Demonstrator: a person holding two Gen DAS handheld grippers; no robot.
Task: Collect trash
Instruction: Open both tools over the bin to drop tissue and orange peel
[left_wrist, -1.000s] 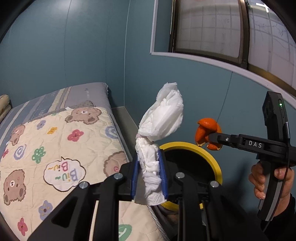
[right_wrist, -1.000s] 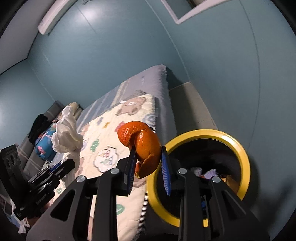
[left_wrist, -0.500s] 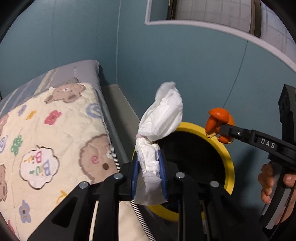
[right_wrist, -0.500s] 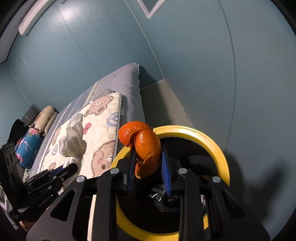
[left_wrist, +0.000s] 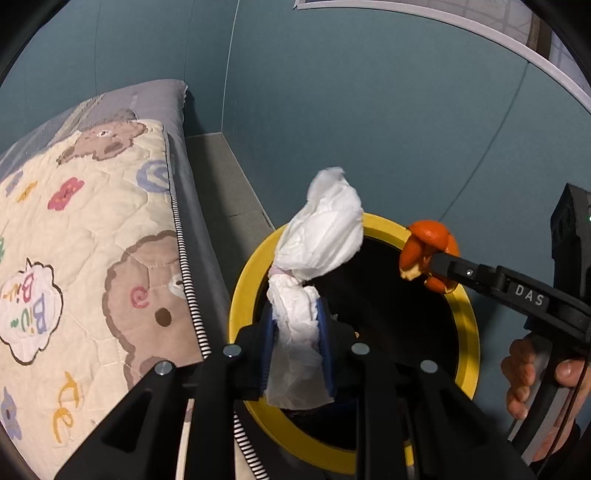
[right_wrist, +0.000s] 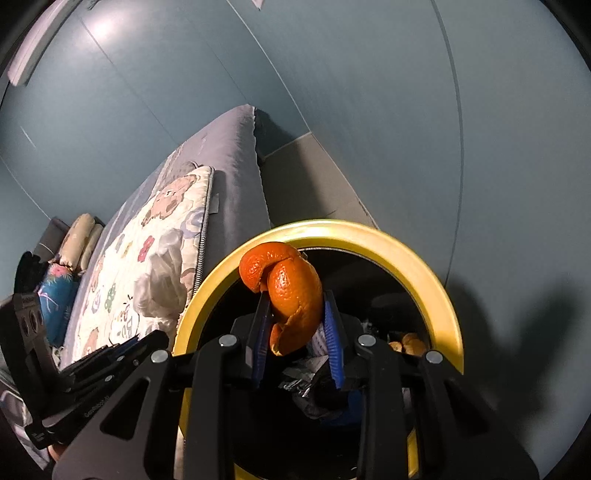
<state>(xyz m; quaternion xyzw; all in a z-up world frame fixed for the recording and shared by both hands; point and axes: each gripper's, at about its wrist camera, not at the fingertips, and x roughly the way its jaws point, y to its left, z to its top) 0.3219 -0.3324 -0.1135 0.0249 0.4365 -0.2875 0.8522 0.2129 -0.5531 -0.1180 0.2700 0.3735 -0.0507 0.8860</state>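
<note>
My left gripper (left_wrist: 295, 314) is shut on a crumpled white tissue (left_wrist: 317, 251) and holds it over the left part of the yellow-rimmed trash bin (left_wrist: 243, 288). My right gripper (right_wrist: 297, 317) is shut on an orange peel (right_wrist: 291, 291) and holds it above the bin's opening (right_wrist: 436, 284). The peel also shows in the left wrist view (left_wrist: 424, 251) over the bin's far right rim. The tissue shows in the right wrist view (right_wrist: 162, 280) at the left. Dark trash and more peel (right_wrist: 406, 345) lie inside the bin.
A bed with a cartoon bear quilt (left_wrist: 92, 258) stands directly left of the bin. Teal walls (left_wrist: 369, 129) close in behind and to the right. A strip of grey floor (left_wrist: 221, 184) runs between bed and wall. Pillows and clothes (right_wrist: 59, 280) lie at the bed's far end.
Both grippers have moved forward and down over the bin, with the tissue and the peel still held. The bin's rim now fills much more of both views.
</note>
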